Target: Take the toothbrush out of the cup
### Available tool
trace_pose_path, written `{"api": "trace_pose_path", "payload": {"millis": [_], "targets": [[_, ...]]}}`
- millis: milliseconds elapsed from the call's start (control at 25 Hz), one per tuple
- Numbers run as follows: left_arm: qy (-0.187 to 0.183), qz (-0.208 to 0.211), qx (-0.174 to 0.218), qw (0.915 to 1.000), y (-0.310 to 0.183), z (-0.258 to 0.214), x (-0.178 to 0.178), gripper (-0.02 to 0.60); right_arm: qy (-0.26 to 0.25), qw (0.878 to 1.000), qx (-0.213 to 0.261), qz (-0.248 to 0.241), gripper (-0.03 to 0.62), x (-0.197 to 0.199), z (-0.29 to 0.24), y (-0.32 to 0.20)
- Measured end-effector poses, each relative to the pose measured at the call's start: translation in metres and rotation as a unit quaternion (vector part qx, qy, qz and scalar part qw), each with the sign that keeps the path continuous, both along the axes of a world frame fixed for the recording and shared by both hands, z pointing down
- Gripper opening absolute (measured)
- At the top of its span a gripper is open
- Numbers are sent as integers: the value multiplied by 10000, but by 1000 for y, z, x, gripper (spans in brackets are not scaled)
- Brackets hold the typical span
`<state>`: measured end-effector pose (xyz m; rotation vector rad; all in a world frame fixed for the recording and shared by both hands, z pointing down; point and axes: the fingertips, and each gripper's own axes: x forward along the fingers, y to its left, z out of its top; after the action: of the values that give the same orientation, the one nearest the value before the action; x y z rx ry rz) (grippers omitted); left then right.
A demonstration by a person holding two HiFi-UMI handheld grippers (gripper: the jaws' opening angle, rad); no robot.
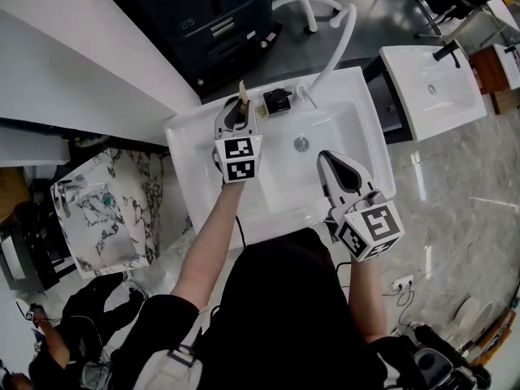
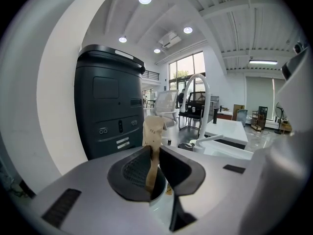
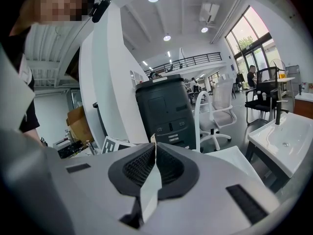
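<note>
A beige wooden toothbrush (image 1: 242,93) stands upright at the back left corner of the white sink (image 1: 361,112). My left gripper (image 1: 240,110) is shut on its handle. In the left gripper view the handle (image 2: 153,153) is pinched between the dark pads, with its top sticking out above them. A pale bit of what looks like the cup (image 2: 159,199) shows just under the jaws; in the head view the gripper hides the cup. My right gripper (image 1: 328,157) hovers over the basin, shut and holding nothing (image 3: 153,153).
A black tap fitting (image 1: 277,101) and a curved white spout (image 1: 337,43) stand on the sink's back rim, right of the toothbrush. The drain (image 1: 301,143) lies mid-basin. A dark cabinet (image 1: 207,15) stands behind, a marble basin (image 1: 106,210) at left, and another white basin (image 1: 426,88) at right.
</note>
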<state>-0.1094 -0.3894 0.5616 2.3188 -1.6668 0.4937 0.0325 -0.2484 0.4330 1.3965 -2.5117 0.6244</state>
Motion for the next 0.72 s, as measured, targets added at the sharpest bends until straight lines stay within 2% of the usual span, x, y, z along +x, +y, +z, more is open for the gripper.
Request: {"api": "trace_pose_path", "payload": {"millis": [320,720], "targets": [[-133,-57,-11,9999,0,1,-7,40,-72,10000,9,51,32,1,4,5],[76,-150,244,9996,8,-26,-14,40,-186,9997,133,14,32,7,-9,13]]}}
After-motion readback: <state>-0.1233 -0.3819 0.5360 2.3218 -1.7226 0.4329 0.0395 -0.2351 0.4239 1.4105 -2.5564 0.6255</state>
